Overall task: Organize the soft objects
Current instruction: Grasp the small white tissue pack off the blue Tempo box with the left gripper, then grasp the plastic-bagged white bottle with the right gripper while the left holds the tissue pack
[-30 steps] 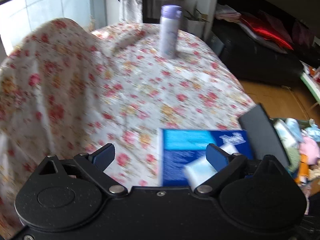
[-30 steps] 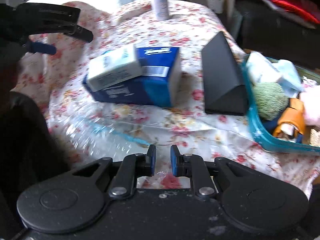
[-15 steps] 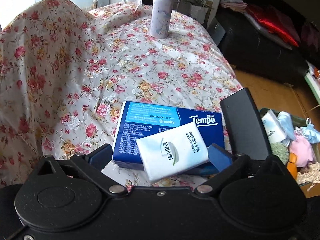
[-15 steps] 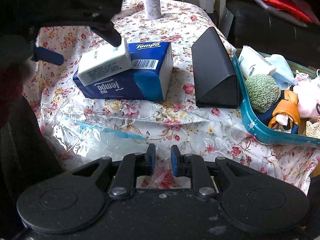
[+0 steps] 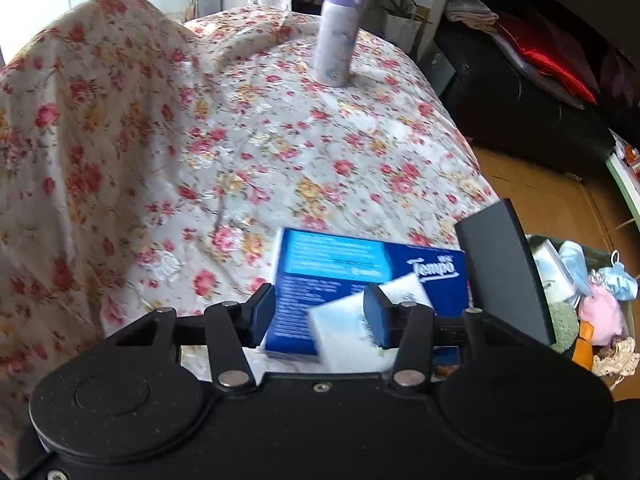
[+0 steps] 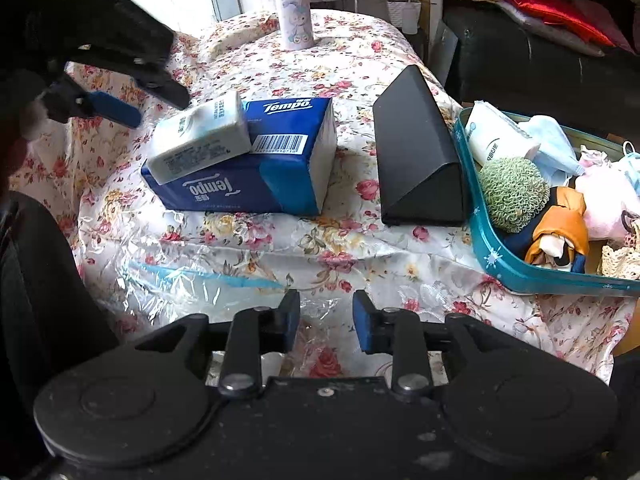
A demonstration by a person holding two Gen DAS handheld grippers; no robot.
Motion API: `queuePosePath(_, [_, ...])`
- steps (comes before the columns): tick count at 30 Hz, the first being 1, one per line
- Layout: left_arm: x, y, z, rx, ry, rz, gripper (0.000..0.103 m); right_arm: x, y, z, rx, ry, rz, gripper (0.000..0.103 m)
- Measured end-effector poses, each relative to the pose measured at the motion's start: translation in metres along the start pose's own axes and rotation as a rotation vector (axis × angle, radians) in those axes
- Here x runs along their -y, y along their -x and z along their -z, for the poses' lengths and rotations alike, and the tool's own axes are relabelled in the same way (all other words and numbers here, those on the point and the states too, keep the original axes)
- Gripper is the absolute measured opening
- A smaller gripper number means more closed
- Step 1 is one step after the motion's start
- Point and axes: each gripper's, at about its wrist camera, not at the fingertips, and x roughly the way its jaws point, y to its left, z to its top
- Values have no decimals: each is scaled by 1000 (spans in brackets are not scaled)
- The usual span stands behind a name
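A small white tissue pack (image 6: 200,140) lies on top of a blue Tempo tissue box (image 6: 256,176) on the flowered tablecloth. Both also show in the left wrist view, the pack (image 5: 344,328) blurred over the box (image 5: 360,264). My left gripper (image 5: 318,316) is open and empty, above and behind them; it shows at the upper left of the right wrist view (image 6: 120,80). My right gripper (image 6: 326,322) is open a little and empty, low at the table's near edge. A teal bin (image 6: 496,264) at the right holds soft toys, masks and a tissue pack.
A black wedge-shaped case (image 6: 416,152) stands between the tissue box and the bin. A lilac bottle (image 6: 294,12) stands at the far side of the table. Clear plastic film (image 6: 192,276) lies crumpled near my right gripper. A dark sofa (image 5: 520,92) is behind.
My left gripper's jaws have narrowed and it has pulled back, leaving the white pack on the blue box. My right gripper has opened slightly.
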Motion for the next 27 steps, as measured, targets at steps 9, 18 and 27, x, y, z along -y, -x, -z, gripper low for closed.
queuePosePath(9, [19,6,3,21,-25,22,98,-1,-4,-1,-8,-10,3,34])
queuePosePath(18, [46,-25,19,-56,-53,-59,98,2,1,-1,-5,-23,-6,38])
queuePosePath(27, [3,-20,8,-68,29,-12,78,3,2,-1,-2,-26,-6,41])
